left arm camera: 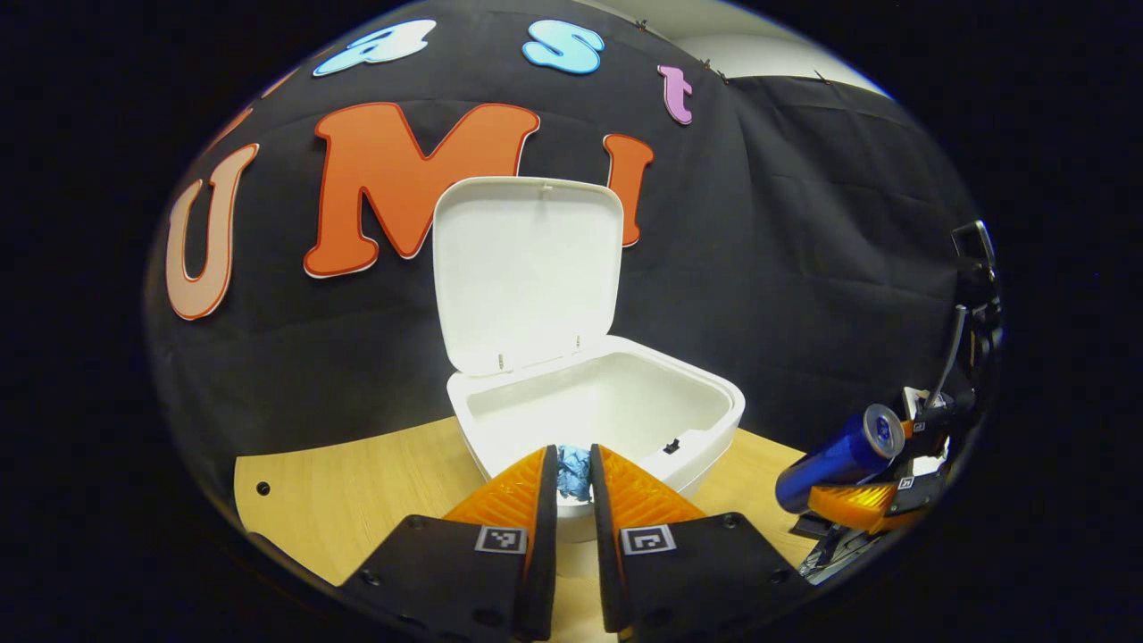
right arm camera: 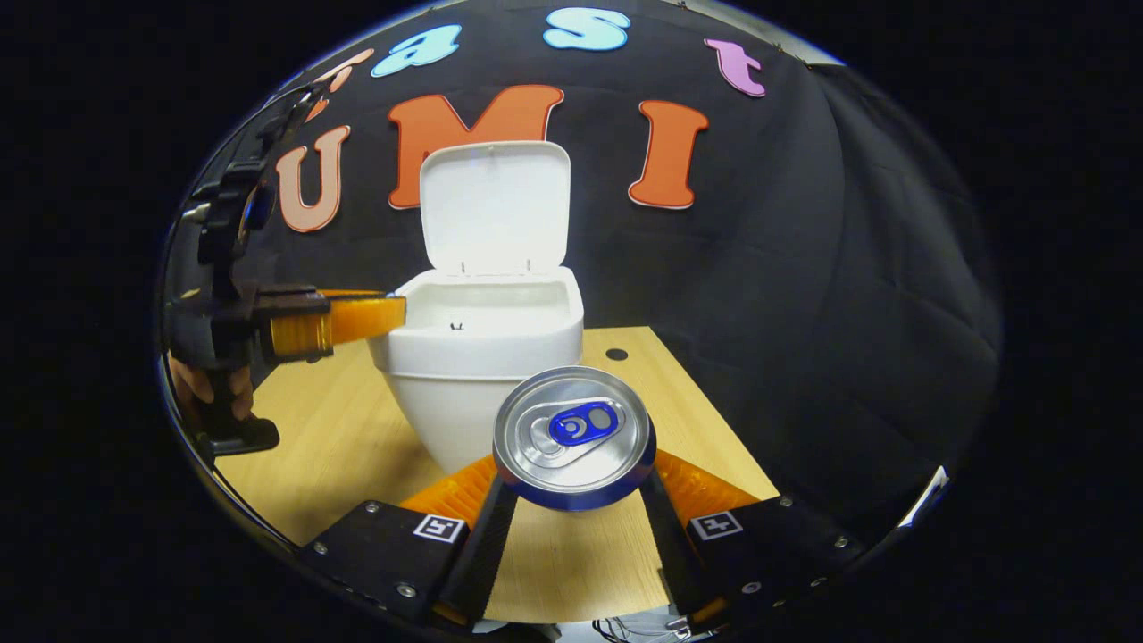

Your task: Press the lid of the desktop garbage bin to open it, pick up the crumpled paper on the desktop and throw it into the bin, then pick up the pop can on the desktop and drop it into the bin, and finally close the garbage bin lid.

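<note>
The white bin (left arm camera: 696,420) stands on the wooden desktop with its lid (left arm camera: 527,268) swung upright, the inside bare and white. My left gripper (left arm camera: 573,454) is shut on a blue crumpled paper (left arm camera: 576,480), held just in front of the bin's near rim. To the right, the right gripper (left arm camera: 857,487) holds a blue pop can (left arm camera: 830,464) tilted above the desktop. In the right gripper view the can's silver top (right arm camera: 571,429) faces the camera, my right gripper (right arm camera: 576,471) shut on its sides. The bin (right arm camera: 482,357) stands behind it, the left gripper (right arm camera: 388,314) at its left rim.
The light wood desktop (left arm camera: 357,491) ends close behind the bin at the black cloth wall. A small round hole (right arm camera: 616,354) lies right of the bin, another (left arm camera: 262,488) near the left edge. A hand (right arm camera: 210,388) holds the left gripper.
</note>
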The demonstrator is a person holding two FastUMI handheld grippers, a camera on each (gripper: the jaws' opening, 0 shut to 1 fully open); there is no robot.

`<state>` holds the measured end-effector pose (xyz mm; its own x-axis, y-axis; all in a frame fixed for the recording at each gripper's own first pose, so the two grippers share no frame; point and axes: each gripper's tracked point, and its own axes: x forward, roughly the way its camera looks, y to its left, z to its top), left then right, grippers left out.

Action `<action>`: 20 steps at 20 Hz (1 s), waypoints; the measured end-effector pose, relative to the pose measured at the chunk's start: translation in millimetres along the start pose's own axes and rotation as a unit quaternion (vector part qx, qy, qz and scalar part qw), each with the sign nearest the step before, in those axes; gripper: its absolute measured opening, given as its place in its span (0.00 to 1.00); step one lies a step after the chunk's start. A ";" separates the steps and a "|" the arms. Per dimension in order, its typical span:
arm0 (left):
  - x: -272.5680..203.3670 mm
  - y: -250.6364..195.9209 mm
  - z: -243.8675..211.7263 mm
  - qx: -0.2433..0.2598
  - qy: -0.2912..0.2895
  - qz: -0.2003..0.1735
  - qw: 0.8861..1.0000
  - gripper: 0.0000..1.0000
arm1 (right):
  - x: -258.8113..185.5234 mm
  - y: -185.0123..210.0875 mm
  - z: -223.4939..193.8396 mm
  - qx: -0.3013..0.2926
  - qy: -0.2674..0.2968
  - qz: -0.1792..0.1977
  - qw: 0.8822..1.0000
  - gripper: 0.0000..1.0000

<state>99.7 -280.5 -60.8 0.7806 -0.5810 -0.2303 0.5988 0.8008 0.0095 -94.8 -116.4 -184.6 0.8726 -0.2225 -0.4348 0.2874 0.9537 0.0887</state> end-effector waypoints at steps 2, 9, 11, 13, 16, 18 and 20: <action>-0.5 0.3 -0.1 0.007 0.002 -0.005 1.000 0.27 | 2.2 2.8 17.2 -0.008 -0.013 0.009 1.000 0.77; -3.8 0.7 3.3 0.010 -0.003 -0.008 1.000 0.52 | 8.0 13.1 76.1 -0.047 -0.057 0.045 0.996 0.77; -7.3 -0.4 3.0 0.008 -0.007 -0.007 1.000 0.62 | 11.2 11.7 87.2 -0.058 -0.064 0.046 0.995 0.77; -11.0 0.4 3.6 0.014 -0.012 -0.004 1.000 0.69 | 13.8 13.9 97.7 -0.059 -0.071 0.056 0.994 0.77; -18.4 5.9 2.4 0.017 -0.015 0.007 1.000 0.80 | 19.4 14.0 113.9 -0.056 -0.079 0.066 0.993 0.77; -23.9 10.0 0.6 0.013 -0.015 0.015 1.000 0.89 | 23.0 15.8 125.2 -0.059 -0.089 0.073 0.992 0.77; -30.0 12.9 -0.8 0.012 -0.013 0.022 1.000 0.94 | 27.6 18.7 134.2 -0.062 -0.097 0.083 0.990 0.77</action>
<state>83.9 -252.7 -54.6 0.8107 -0.5491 -0.2029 0.5676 0.8221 0.0432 -12.3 -131.8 -74.6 0.9665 -0.0836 -0.2427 0.0933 0.9952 0.0288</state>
